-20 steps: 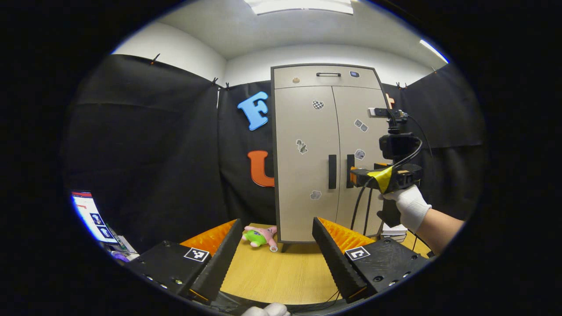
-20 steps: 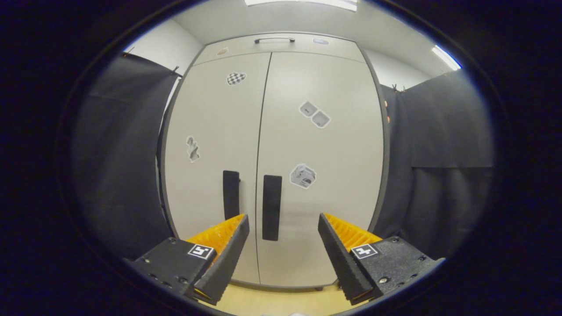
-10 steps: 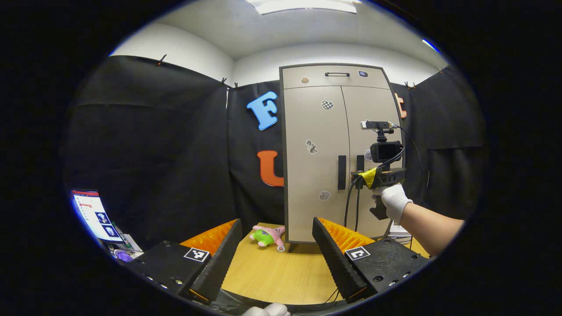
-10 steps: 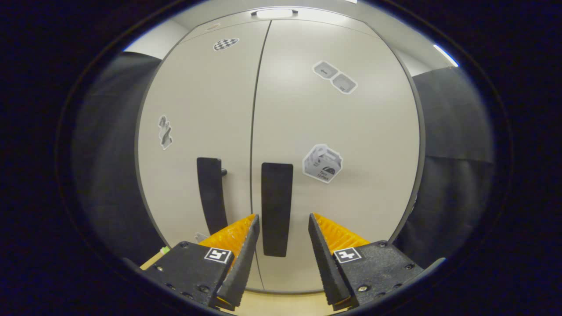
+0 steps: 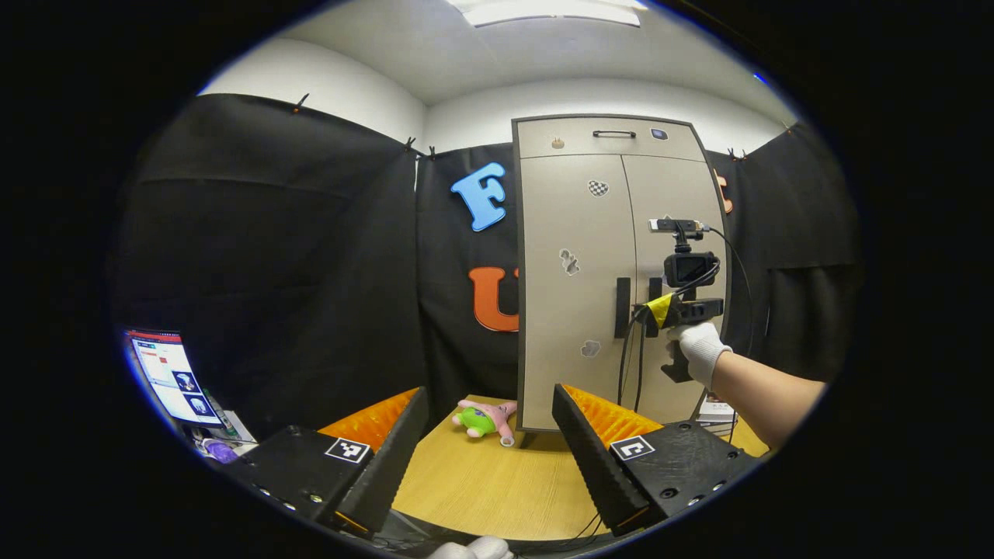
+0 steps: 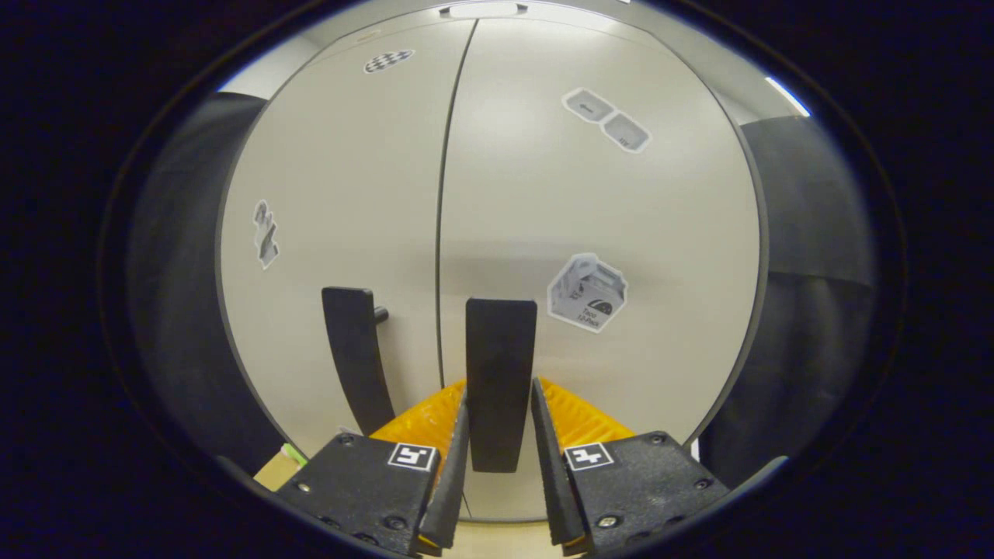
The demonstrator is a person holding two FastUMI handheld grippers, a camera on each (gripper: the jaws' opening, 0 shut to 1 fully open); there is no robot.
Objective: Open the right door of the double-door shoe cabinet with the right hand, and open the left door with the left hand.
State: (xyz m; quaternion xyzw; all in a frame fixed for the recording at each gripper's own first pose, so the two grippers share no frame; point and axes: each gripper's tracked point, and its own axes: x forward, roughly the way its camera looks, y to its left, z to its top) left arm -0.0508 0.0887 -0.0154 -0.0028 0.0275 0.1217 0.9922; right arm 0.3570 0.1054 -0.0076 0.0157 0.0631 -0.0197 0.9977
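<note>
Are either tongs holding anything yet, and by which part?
Right tongs straddle the right door handle near its lower end; contact can't be told. Left tongs hold nothing.

Each gripper body is a black housing fitted with round screws and a square black-and-white fiducial marker on top of each finger base; the fingers (image 6: 454, 466) are wedge-shaped with ribbed inner faces. In the left gripper view, the right gripper (image 5: 648, 314) carries a black camera block on a short mast, yellow tape and black cables hanging below. The hand (image 5: 697, 349) holding it wears a white knit glove.

Closed on the right door handle (image 6: 500, 373) with the right gripper (image 6: 497, 435), fingers flanking it. Both doors flush.
</note>
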